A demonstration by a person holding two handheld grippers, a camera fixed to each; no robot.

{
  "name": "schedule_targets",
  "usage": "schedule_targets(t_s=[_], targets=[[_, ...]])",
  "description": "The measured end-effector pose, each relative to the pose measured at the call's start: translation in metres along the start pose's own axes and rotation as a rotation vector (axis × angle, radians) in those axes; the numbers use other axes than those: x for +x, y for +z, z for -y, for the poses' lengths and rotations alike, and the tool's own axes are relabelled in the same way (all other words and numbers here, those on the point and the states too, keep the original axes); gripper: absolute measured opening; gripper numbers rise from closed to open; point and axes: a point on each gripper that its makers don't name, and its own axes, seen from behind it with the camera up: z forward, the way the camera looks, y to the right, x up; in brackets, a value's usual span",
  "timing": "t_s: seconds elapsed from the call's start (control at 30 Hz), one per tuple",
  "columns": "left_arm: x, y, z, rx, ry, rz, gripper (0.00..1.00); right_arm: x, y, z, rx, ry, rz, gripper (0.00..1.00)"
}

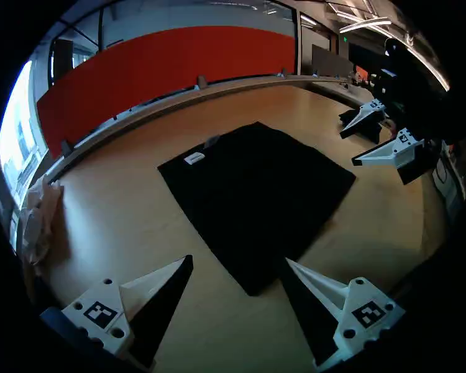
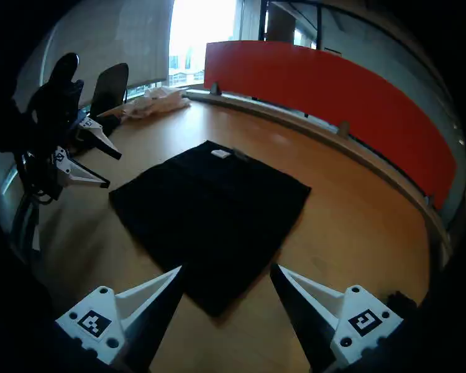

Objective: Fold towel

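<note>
Matte black towel (image 1: 258, 199) — roughly rectangular — lies flat mid-way across the smooth wooden table (image 1: 140, 205). Both left gripper (image 1: 239, 260) and right gripper (image 2: 227, 267) are spread wide, empty, each facing a towel corner.

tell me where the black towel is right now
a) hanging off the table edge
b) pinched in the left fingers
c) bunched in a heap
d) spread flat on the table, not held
d: the black towel lies spread flat on the wooden table, while the left gripper and right gripper are each open near a corner of it, holding nothing.
</note>
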Motion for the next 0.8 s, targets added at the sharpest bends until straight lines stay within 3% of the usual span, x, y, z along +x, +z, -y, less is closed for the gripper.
schedule_targets(t_s=[0.43,0.8], targets=[[-0.031,0.016,-0.017,-0.052,-0.016,0.094,0.99,-0.039,0.006,0.006,0.049,0.003,0.086,0.99],[-0.036,0.024,-0.024,-0.078,-0.020,0.127,0.99,-0.049,0.009,0.007,0.077,-0.007,0.115,0.91]])
